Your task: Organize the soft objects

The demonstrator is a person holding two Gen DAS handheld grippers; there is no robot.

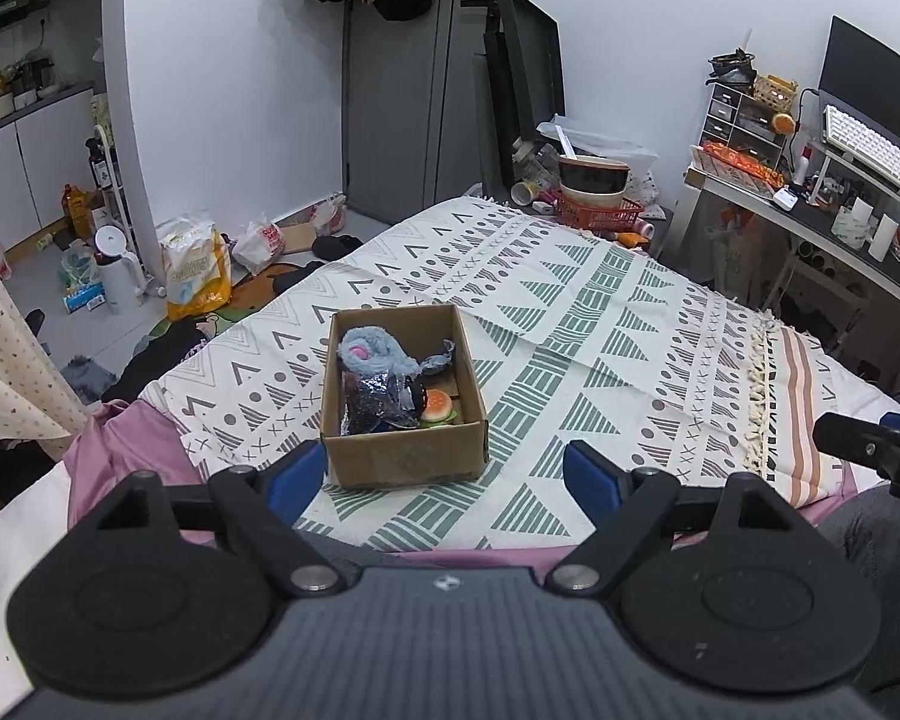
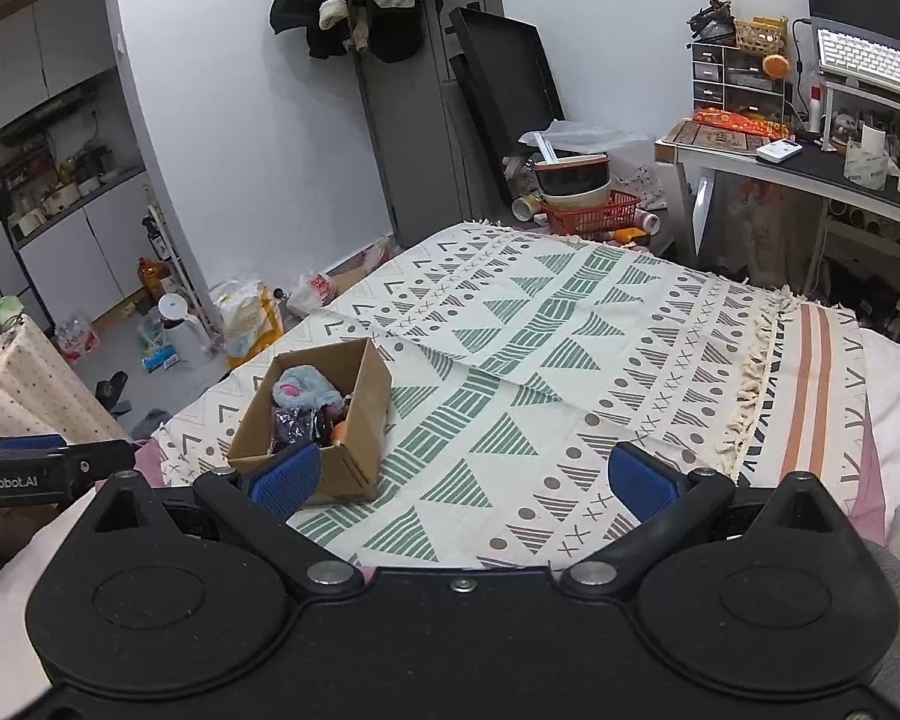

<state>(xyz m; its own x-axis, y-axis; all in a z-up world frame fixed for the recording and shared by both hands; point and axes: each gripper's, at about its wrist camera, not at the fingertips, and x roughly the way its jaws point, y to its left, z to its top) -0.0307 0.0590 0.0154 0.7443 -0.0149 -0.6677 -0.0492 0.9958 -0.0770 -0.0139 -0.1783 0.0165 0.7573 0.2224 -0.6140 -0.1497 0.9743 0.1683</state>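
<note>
Both handheld grippers have matte black bodies with round side discs, silver pivot screws and blue ribbed finger pads (image 2: 286, 476); one bears white "GenRobot.AI" lettering.

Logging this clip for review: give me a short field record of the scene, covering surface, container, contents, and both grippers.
surface: patterned cloth spread over a bed
container: open cardboard box standing on the cloth
contents: grey-blue plush toy, dark shiny foil bag, small burger toy
loose items on cloth: none visible
left gripper: open, empty, near side of the box
right gripper: open, empty, to the right of the box
task state: soft objects appear to be in the box
</note>
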